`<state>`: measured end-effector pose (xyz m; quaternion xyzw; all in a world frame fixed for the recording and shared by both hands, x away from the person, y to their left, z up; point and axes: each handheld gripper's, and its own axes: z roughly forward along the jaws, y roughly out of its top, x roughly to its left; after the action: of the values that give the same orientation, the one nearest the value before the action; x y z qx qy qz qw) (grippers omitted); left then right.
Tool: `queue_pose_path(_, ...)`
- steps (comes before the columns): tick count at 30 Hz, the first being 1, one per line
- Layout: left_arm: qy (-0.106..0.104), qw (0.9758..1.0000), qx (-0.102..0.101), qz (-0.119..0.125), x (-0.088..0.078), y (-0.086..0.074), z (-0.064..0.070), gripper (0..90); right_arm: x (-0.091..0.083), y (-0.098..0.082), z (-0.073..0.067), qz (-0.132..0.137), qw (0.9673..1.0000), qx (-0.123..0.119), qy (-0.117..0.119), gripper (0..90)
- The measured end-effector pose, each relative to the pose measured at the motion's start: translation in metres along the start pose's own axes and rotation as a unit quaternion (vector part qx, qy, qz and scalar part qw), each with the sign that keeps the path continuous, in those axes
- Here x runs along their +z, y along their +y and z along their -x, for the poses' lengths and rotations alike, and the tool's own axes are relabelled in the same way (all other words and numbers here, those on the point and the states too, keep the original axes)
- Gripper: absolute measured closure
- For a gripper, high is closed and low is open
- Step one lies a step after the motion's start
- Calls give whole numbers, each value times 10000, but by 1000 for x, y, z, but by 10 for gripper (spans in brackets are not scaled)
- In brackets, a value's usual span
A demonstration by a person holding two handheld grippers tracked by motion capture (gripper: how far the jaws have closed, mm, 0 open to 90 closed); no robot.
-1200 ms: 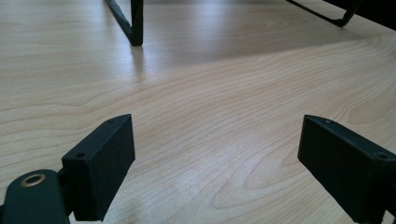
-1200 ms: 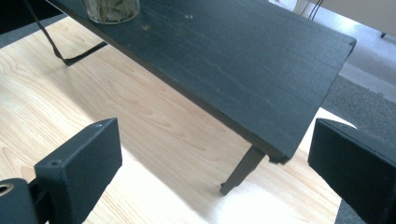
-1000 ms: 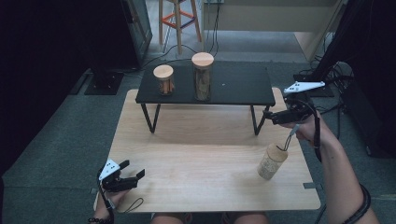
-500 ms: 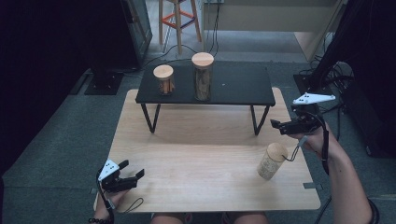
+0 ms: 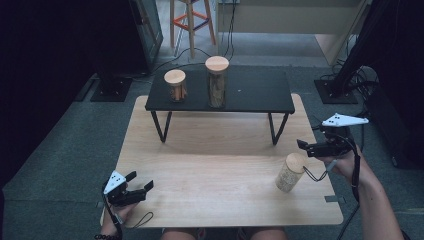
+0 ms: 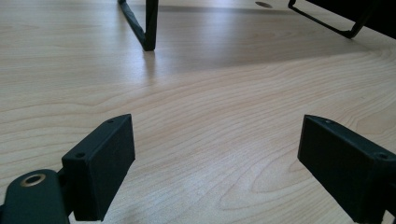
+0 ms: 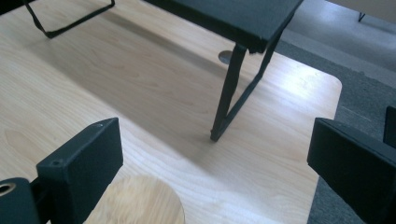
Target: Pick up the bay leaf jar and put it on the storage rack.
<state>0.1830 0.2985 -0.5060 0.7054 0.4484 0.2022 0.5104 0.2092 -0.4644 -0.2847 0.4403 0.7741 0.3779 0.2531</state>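
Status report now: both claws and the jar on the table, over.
Left claw open, idle at near edge. Right claw open, just above jar, not gripping. Jar upright, lid on. Nothing in the way.

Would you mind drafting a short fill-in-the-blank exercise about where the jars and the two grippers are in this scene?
1. The black shelf carries ____ jars with wooden lids.
2. The jar on the table stands nearest the ____ gripper.
3. The left gripper has its jaws ____, with bare wood between them.
4. Of the shelf's jars, the tall jar stands to the ____ of the short jar in the high view.

Missing words: two; right; open; right
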Motion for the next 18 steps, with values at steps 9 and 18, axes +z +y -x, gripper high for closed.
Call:
queue_pose_path(9,32,10000,-9,13,0,0,1,112,-6,-19,-2,-29,10000,-49,-25,31)
queue_pose_path(18,40,10000,-5,9,0,0,1,112,-11,-39,-3,-4,10000,-19,-14,31)
